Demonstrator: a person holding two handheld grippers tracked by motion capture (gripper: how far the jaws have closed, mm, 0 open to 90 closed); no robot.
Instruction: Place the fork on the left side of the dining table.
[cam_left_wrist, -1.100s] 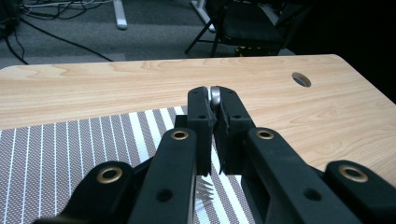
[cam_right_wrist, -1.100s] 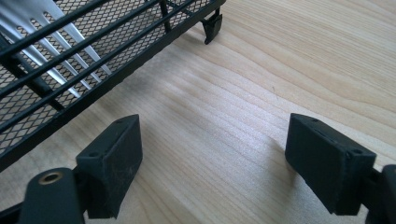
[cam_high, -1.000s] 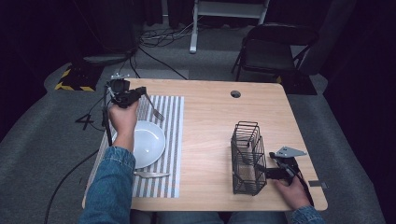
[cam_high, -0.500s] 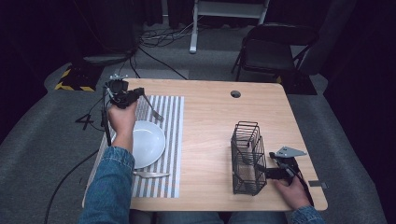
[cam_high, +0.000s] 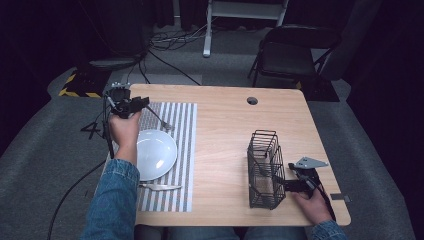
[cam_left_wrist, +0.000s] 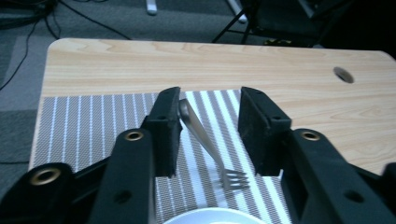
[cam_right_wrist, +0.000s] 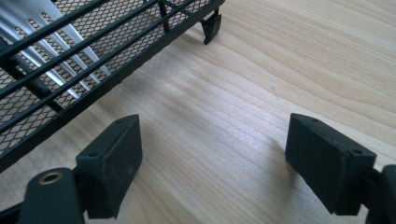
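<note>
Fork (cam_left_wrist: 212, 149) on the striped placemat (cam_left_wrist: 93, 126), handle end just beside one pad of the left gripper (cam_left_wrist: 208, 133), tines toward the white plate (cam_left_wrist: 215, 217). Left gripper jaws parted, fork handle between them, not clamped. Plate rim cut off at the bottom edge of the left gripper view. From the high view, fork (cam_high: 160, 120) just above the plate (cam_high: 156, 154), knife (cam_high: 160, 186) below it, partly under the sleeve. Right gripper (cam_right_wrist: 212, 163) spread wide over bare bench (cam_right_wrist: 280, 60), holding nothing, beside the black wire caddy (cam_right_wrist: 70, 51). Silvery cutlery behind the caddy mesh, kind hard to tell.
</note>
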